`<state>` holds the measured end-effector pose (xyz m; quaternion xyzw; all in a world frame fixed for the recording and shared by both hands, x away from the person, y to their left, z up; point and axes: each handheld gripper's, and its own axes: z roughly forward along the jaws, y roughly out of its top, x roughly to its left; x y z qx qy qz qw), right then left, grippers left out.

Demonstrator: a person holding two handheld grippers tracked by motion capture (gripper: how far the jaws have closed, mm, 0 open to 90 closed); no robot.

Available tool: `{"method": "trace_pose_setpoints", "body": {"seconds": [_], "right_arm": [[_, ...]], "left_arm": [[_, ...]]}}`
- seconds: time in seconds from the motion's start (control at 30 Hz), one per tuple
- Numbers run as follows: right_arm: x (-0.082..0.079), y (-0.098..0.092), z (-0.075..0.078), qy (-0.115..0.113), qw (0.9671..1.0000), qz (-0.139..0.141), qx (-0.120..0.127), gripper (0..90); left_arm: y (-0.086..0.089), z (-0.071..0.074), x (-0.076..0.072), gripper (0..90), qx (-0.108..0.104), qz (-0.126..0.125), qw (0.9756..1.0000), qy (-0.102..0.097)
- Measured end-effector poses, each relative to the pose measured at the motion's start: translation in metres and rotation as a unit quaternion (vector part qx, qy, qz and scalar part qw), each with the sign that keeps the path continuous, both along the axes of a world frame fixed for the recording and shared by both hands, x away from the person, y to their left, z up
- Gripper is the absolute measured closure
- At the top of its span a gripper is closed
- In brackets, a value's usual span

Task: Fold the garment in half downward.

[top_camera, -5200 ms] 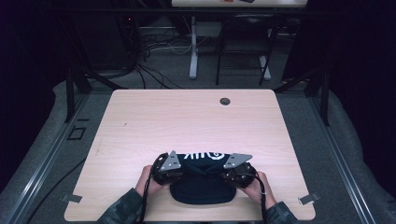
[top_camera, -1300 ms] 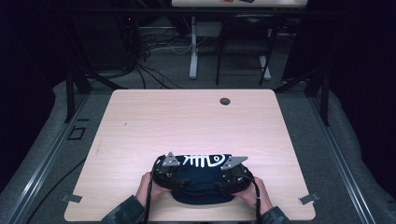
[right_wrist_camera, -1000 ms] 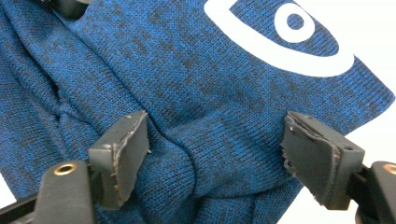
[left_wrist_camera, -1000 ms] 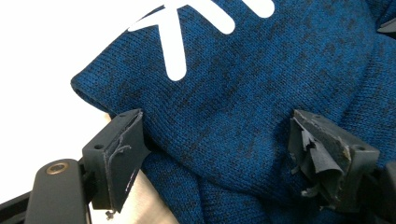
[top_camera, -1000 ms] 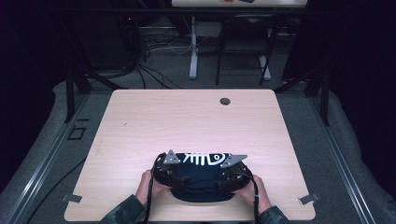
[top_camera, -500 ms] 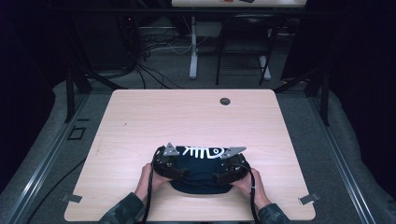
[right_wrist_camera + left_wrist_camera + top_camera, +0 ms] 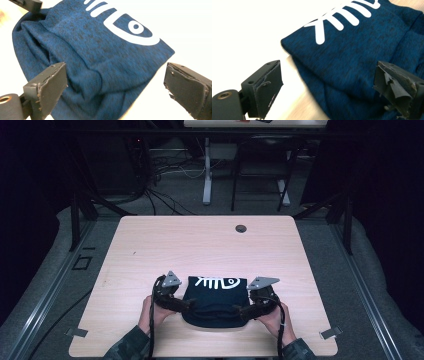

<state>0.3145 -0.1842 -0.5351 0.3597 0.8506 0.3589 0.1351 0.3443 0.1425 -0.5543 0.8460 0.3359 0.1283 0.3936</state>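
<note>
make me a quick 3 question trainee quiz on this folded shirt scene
1. True or false: the left gripper is clamped on the dark blue shirt.
2. What is printed in white on the shirt? A) a star B) a fish skeleton C) a number
3. Where on the table does the shirt lie, at the near edge by the person or at the far edge by the round hole?

Key:
1. False. Its jaws stand wide apart and have just been opening; cloth lies between them, unpinched. The right gripper is the same.
2. B, the fish skeleton.
3. The near edge, between the two grippers.
</note>
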Motion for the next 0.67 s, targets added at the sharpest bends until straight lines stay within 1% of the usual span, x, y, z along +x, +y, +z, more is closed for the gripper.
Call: {"method": "trace_pose_setpoints", "body": {"seconds": [0.03, 0.07, 0.13, 0.17, 0.2, 0.23, 0.27, 0.3, 0.37, 0.4, 0.47, 0.53, 0.6, 0.67], "right_arm": [[-0.005, -0.006, 0.001, -0.005, 1.0000, -0.008, 0.004, 4.9], [-0.005, -0.006, 0.001, -0.005, 1.0000, -0.008, 0.004, 4.9], [-0.008, -0.013, 0.003, -0.007, 0.9998, -0.015, 0.005, 5.1], [-0.009, -0.015, 0.003, -0.008, 0.9998, -0.018, 0.003, 5.3], [-0.010, -0.018, 0.002, -0.007, 0.9997, -0.021, 0.005, 5.3], [-0.012, -0.022, 0.000, -0.008, 0.9996, -0.028, 0.003, 6.0], [-0.012, -0.022, 0.000, -0.008, 0.9996, -0.028, 0.003, 6.0], [-0.013, -0.024, -0.002, -0.008, 0.9995, -0.031, 0.000, 6.1], [-0.014, -0.030, -0.008, -0.002, 0.9992, -0.038, -0.005, 6.3], [-0.015, -0.032, -0.011, -0.003, 0.9990, -0.044, -0.007, 6.5], [-0.016, -0.038, -0.018, 0.008, 0.9986, -0.050, -0.012, 6.5], [-0.016, -0.043, -0.027, 0.019, 0.9981, -0.056, -0.018, 6.3], [-0.016, -0.047, -0.033, 0.023, 0.9976, -0.060, -0.025, 6.1], [-0.015, -0.050, -0.037, 0.029, 0.9972, -0.064, -0.027, 6.2]], "left_arm": [[0.002, 0.000, -0.001, 6.5, 0.003, 0.002, 1.0000, -0.001], [0.005, 0.000, -0.003, 6.5, 0.002, 0.005, 1.0000, -0.003], [0.009, 0.000, -0.004, 5.8, 0.007, 0.010, 0.9999, -0.005], [0.011, -0.001, -0.005, 5.2, 0.005, 0.014, 0.9999, -0.004], [0.013, -0.002, -0.005, 4.7, 0.009, 0.016, 0.9998, -0.003], [0.015, -0.003, -0.005, 4.3, 0.012, 0.020, 0.9997, -0.003], [0.017, -0.005, -0.005, 4.3, 0.012, 0.024, 0.9996, 0.000], [0.020, -0.007, -0.005, 4.3, 0.012, 0.028, 0.9995, 0.002], [0.025, -0.012, -0.005, 4.3, 0.020, 0.035, 0.9992, 0.007], [0.028, -0.015, -0.005, 4.2, 0.021, 0.039, 0.9990, 0.009], [0.032, -0.022, -0.003, 4.0, 0.031, 0.045, 0.9983, 0.020], [0.034, -0.027, -0.002, 3.9, 0.033, 0.049, 0.9979, 0.028], [0.034, -0.029, 0.000, 3.7, 0.032, 0.052, 0.9977, 0.028], [0.035, -0.030, 0.001, 3.9, 0.036, 0.055, 0.9975, 0.026]]}}
